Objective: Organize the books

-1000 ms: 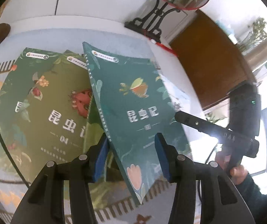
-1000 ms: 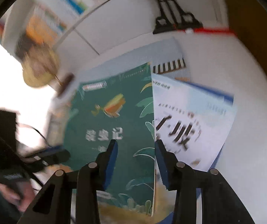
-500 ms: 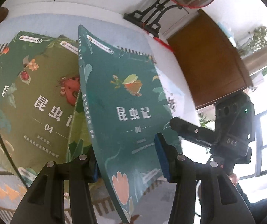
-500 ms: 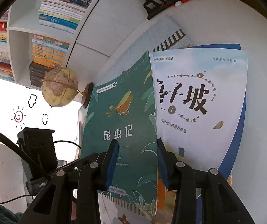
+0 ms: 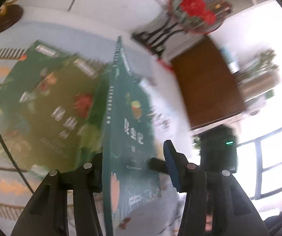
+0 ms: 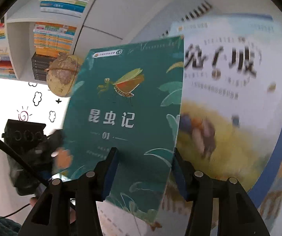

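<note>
While tilted, teal book [image 5: 129,129] between jaws

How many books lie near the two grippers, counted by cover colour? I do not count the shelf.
Teal book: 1
Dark green book: 1
Olive green book: 1
Pale blue-and-white book: 1
Total: 4 clearly seen; blur and overlap may hide more.

The teal book [image 6: 125,118] carries the white title 昆虫记 with the number 01 beneath it. The pale book [image 6: 229,82] beside it shows large dark characters, blurred; only 坡 can be made out. Print on the green books [image 5: 48,106] is unreadable.
</note>
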A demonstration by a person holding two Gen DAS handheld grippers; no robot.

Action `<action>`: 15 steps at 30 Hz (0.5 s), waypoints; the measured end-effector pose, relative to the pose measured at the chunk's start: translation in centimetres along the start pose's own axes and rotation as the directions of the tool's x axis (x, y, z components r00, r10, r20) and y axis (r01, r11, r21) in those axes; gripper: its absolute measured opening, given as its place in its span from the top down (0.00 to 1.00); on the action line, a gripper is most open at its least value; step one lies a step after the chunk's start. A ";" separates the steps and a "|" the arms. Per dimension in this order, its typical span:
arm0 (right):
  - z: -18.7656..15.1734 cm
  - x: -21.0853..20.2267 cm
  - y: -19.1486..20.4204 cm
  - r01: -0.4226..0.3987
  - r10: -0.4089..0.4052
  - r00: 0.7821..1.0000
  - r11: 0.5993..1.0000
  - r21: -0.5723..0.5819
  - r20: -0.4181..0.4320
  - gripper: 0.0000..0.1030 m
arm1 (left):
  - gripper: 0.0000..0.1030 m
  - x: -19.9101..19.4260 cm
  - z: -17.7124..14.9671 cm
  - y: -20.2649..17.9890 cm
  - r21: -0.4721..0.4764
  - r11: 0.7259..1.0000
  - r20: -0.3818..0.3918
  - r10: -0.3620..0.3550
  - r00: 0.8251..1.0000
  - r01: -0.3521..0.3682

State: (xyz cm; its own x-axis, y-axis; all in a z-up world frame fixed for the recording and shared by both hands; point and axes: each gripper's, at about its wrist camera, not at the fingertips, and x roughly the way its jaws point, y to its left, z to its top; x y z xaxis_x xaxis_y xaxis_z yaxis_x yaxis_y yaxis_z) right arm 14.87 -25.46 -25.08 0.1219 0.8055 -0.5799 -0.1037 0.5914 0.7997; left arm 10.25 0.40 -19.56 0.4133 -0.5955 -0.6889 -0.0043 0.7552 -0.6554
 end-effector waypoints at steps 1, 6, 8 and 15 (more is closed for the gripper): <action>-0.3 -0.1 0.0 -0.001 0.001 1.000 1.000 0.005 -0.008 0.48 | 0.56 0.4 -0.4 0.9 -0.039 0.999 -0.024 -0.013 1.000 0.012; -3.1 -1.3 -0.7 -0.006 0.010 0.999 0.998 0.070 -0.050 0.46 | 0.61 1.3 -2.5 3.3 -0.139 0.989 -0.074 -0.054 0.996 0.044; -5.2 -1.9 -1.5 -0.025 0.033 0.997 0.993 0.116 -0.066 0.46 | 0.61 1.3 -3.0 3.3 -0.131 0.990 -0.089 -0.057 0.994 0.045; -8.8 -1.8 -3.4 -0.045 0.053 0.998 0.985 0.168 -0.043 0.46 | 0.61 2.3 -4.0 3.0 -0.100 0.994 -0.157 -0.068 0.985 0.053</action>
State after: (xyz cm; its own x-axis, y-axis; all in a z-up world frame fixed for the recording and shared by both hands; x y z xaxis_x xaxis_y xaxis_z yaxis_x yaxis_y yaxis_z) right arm 6.29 -28.56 -28.13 0.0734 0.8368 -0.5425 0.0577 0.5395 0.8400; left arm 7.58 0.23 -24.36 0.2649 -0.6812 -0.6825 -0.0733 0.6916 -0.7186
